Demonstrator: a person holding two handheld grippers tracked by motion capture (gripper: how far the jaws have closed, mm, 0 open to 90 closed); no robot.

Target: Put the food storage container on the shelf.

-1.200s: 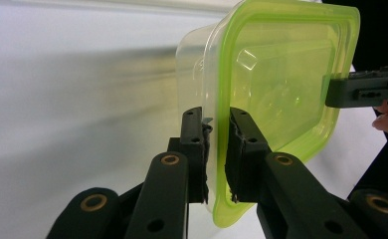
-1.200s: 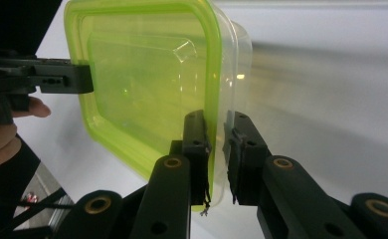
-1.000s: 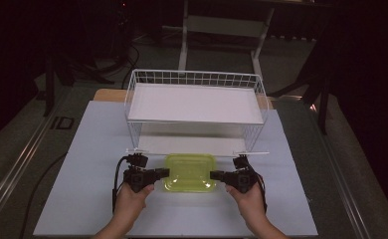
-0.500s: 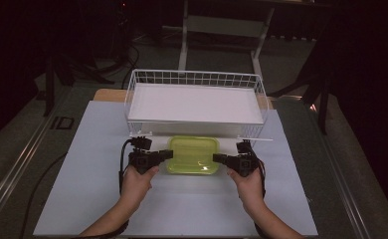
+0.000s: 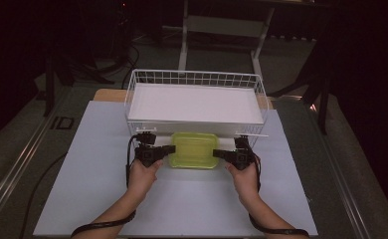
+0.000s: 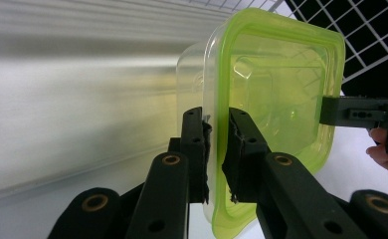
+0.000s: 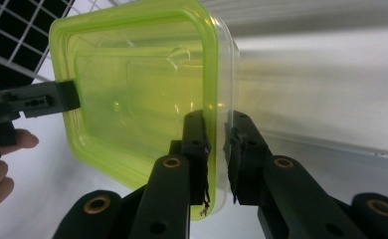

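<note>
Carried toward twelve o'clock since a second ago, the green-lidded container now sits just before the wire basket on the table. The left hand-held gripper and right hand-held gripper each clamp its rim, at nine and three o'clock. It looks light, thin, slick plastic, probably empty; its stiffer rim suits gripping.

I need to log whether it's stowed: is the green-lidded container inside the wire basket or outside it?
Outside. The container sits in front of the wire basket, gripped at each end by the left gripper and right gripper.
</note>
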